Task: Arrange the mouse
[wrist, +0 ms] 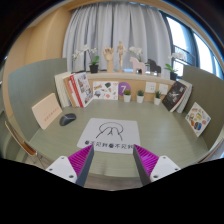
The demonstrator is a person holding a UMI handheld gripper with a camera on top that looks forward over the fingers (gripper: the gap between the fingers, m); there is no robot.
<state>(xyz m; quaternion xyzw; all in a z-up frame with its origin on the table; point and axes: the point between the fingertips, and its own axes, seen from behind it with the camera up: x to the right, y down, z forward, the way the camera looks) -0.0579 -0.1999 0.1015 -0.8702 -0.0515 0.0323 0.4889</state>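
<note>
Gaping wide and empty, gripper (113, 160) well short of mouse (67, 119).

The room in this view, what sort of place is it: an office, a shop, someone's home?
Probably an office or a display corner. A green desk carries propped-up books, small potted plants stand along its back, and curtains hang behind. A mouse lies ahead of the open gripper.

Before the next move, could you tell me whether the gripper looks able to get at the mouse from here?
Probably yes. The gripper is open and holds nothing, and the mouse lies on bare table beyond the left finger, beside the mat, with nothing between them.
</note>
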